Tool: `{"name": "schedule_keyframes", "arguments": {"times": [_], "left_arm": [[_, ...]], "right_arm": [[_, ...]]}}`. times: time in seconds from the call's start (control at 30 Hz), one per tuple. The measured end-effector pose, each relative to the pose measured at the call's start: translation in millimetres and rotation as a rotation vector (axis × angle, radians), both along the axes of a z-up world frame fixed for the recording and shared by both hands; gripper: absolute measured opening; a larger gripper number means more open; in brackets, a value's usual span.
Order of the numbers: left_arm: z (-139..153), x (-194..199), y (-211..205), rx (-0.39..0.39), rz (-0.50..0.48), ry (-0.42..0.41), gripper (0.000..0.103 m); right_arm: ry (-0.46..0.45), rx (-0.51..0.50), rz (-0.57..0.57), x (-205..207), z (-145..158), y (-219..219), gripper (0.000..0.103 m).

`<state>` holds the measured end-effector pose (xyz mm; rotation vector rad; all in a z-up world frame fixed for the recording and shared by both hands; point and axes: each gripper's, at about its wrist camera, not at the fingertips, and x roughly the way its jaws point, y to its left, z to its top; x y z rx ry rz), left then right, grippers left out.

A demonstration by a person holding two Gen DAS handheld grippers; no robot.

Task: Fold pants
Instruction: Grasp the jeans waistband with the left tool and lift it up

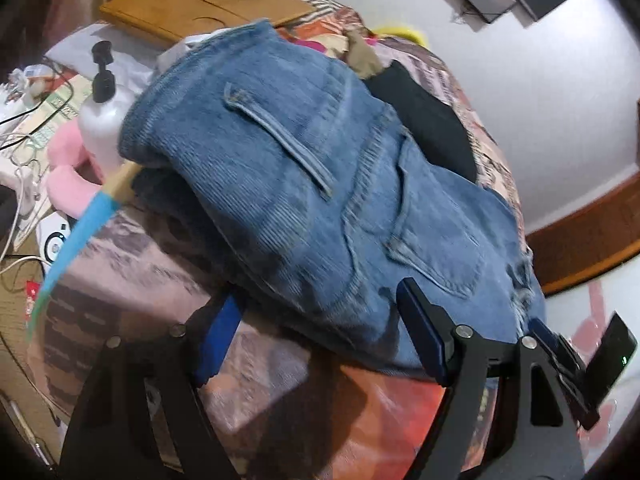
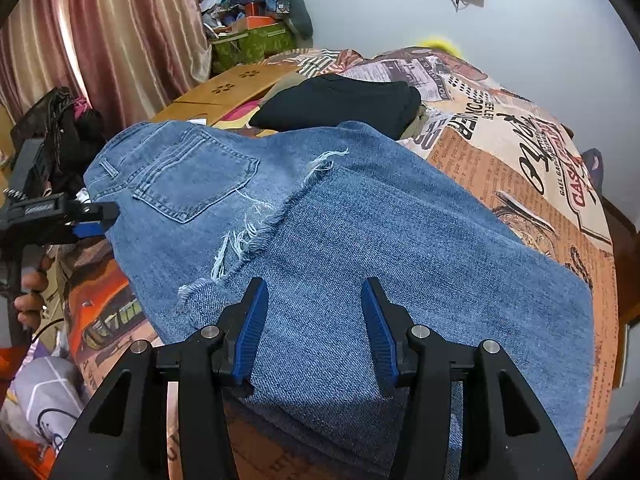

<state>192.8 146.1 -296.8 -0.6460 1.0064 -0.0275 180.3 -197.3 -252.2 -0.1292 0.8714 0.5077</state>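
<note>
The left gripper (image 1: 320,316) stands wide, its blue pads (image 1: 420,332) at the near edge of the folded blue jeans (image 1: 304,200) on the printed bedspread (image 1: 132,264), gripping nothing visible. In the right wrist view, the right gripper (image 2: 314,324) hangs half-spread over the jeans (image 2: 360,240) near the bed's front edge, pads (image 2: 252,328) apart from the denim; black folded clothes (image 2: 340,100) lie behind.

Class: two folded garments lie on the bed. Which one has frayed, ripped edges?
The blue jeans, nearest the right gripper, show torn white threads; the black garment behind has none.
</note>
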Motion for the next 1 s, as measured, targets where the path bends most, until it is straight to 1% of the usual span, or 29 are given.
{"name": "schedule_keyframes", "arguments": {"times": [0.1,0.27,0.33,0.37,0.43,0.47,0.5,0.53,0.6,0.67,0.7,0.77,0.9,1.0], "left_arm": [[-3.7,6.9,9.5,-0.018,0.037,-0.003,0.077],[-6.3,19.9,17.8,0.006,0.088,-0.037,0.077],[-6.2,25.3,17.8,0.022,0.091,-0.040,0.077],[-5.4,28.5,16.8,0.040,0.089,-0.040,0.076],[-3.4,33.6,13.9,0.088,0.083,-0.036,0.070],[-1.9,35.2,12.2,0.113,0.078,-0.035,0.065],[0.7,35.6,10.1,0.138,0.070,-0.041,0.057],[3.6,35.2,7.6,0.164,0.059,-0.058,0.053],[14.9,32.8,-3.1,0.251,0.015,-0.104,0.039],[27.1,29.9,-17.1,0.350,-0.028,-0.137,0.032],[33.4,29.2,-23.9,0.393,-0.040,-0.144,0.031],[42.5,32.4,-30.3,0.428,-0.052,-0.152,0.030],[68.2,28.4,-35.6,0.440,-0.065,-0.201,0.029],[96.3,27.6,-47.0,0.480,-0.081,-0.262,0.028]], "right_arm": [[-0.001,0.004,0.002,0.7,0.0,0.2,0.046],[0.000,0.011,0.007,0.7,-0.8,-0.1,0.046],[0.002,0.016,0.011,1.0,-0.9,-0.4,0.046],[0.002,0.019,0.011,1.5,-1.0,-1.0,0.046],[0.003,0.023,0.013,1.6,-1.1,-0.9,0.046],[0.003,0.026,0.013,1.5,-1.3,-1.3,0.046],[0.004,0.028,0.013,1.5,-1.4,-1.7,0.046],[0.004,0.031,0.012,1.5,-1.4,-2.2,0.046],[0.005,0.033,0.015,0.9,-1.1,-2.4,0.046],[0.006,0.036,0.014,0.9,-1.1,-2.5,0.046],[0.007,0.038,0.013,0.5,-0.8,-2.4,0.046],[0.010,0.045,0.008,1.4,-0.6,-3.7,0.046],[0.023,0.074,-0.019,0.2,2.6,-11.3,0.046],[0.035,0.097,-0.056,-2.6,5.7,-27.1,0.046]]}}
